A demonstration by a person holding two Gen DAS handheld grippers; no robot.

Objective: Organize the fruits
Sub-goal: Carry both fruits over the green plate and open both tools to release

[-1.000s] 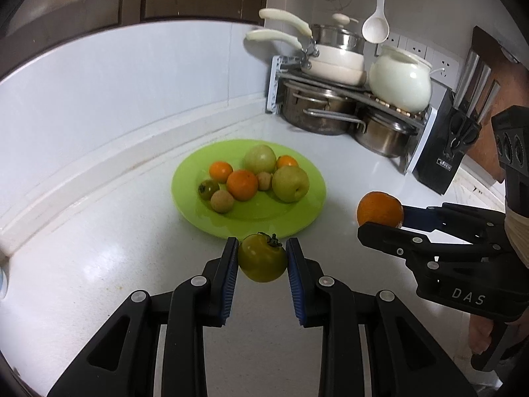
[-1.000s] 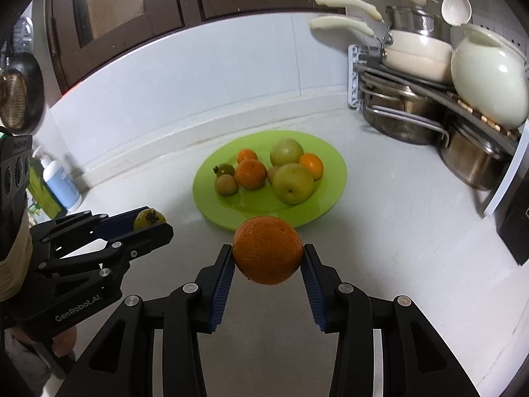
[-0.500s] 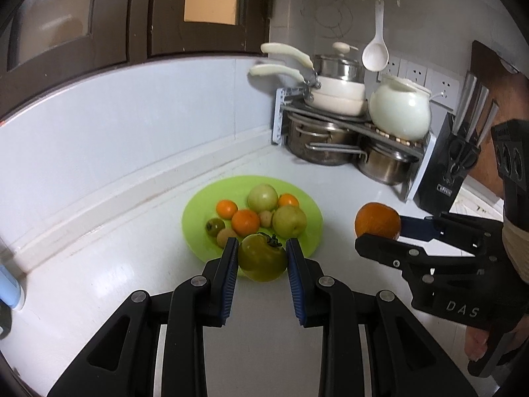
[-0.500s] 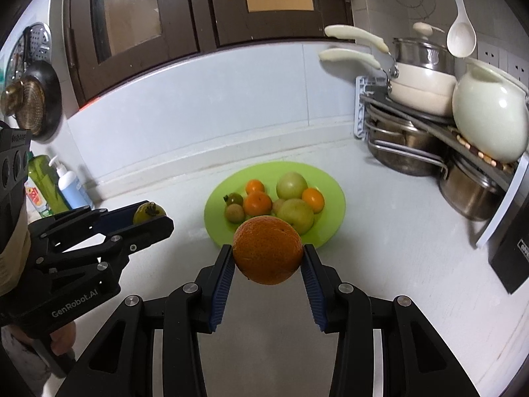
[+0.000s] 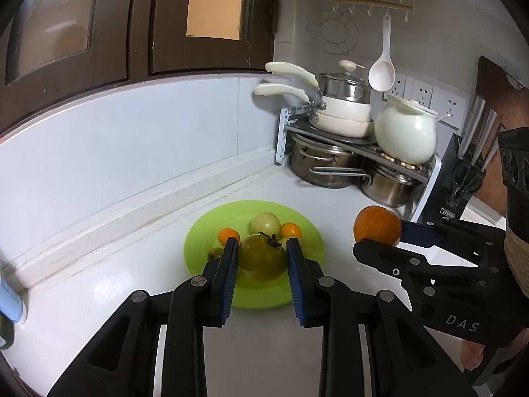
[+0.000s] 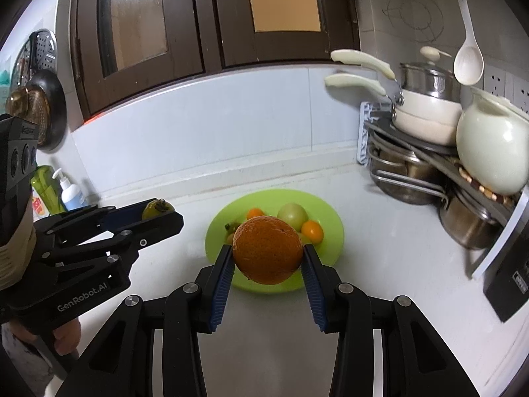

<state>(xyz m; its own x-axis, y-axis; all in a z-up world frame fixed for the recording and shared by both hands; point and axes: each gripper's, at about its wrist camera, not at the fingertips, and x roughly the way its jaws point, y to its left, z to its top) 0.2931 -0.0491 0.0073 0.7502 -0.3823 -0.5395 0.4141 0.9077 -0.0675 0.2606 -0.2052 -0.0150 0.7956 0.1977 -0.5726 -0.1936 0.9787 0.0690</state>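
My left gripper (image 5: 262, 258) is shut on a green tomato (image 5: 262, 258) with a dark stalk, held in the air in front of the green plate (image 5: 198, 251). The right gripper (image 6: 267, 258) is shut on a large orange (image 6: 267, 249), also lifted above the counter. Each gripper shows in the other's view: the orange (image 5: 377, 225) at the right of the left wrist view, the tomato (image 6: 157, 207) at the left of the right wrist view. On the plate (image 6: 332, 231) lie a pale green fruit (image 6: 292, 215), small oranges (image 6: 312, 230) and other fruit, partly hidden by the held fruit.
A rack (image 5: 334, 152) with steel pots, white pans and a white pot (image 5: 406, 137) fills the back right corner. A knife block (image 5: 463, 178) stands to its right. Soap bottles (image 6: 67, 192) stand at the left wall. White counter (image 6: 380, 258) surrounds the plate.
Both grippers have risen and tilted up with their fruit still held. The plate now sits lower and smaller in both views, and more wall and cabinet shows.
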